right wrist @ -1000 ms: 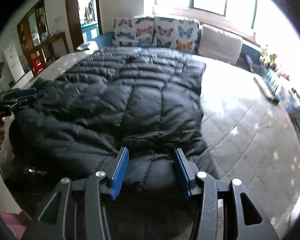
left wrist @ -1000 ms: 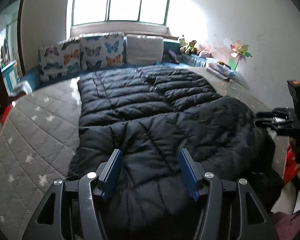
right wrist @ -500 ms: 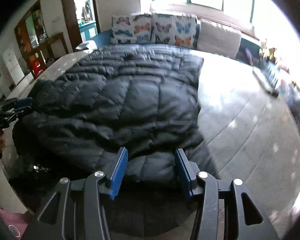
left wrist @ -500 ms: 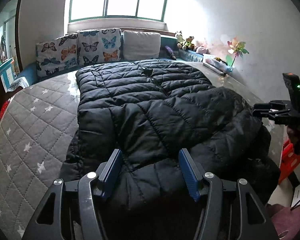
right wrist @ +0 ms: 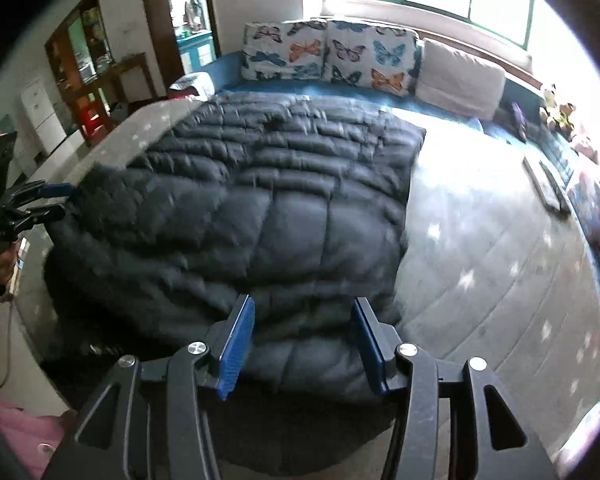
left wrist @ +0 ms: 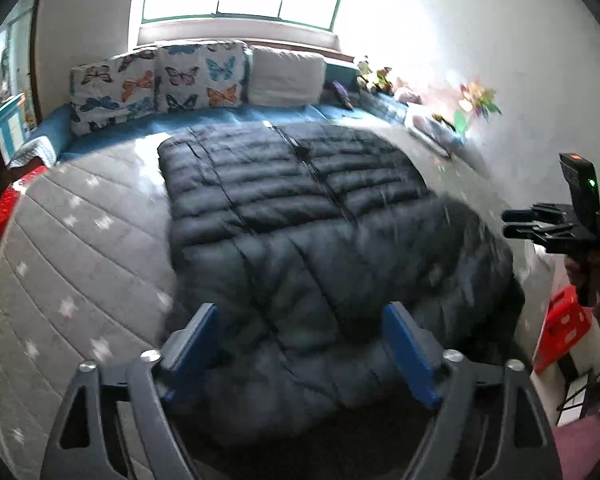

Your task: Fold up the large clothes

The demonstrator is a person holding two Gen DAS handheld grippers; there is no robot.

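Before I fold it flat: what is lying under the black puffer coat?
The black puffer coat lies on the grey star-quilted mattress, which shows on both sides of it. Whatever sits directly beneath is covered; its near edge is in shadow.

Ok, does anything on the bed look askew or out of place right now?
The black puffer coat isn't lying flat: its near end is bunched into a rumpled hump and droops off the mattress edge, while the far half lies smooth. Both the left gripper and right gripper hang open above it.
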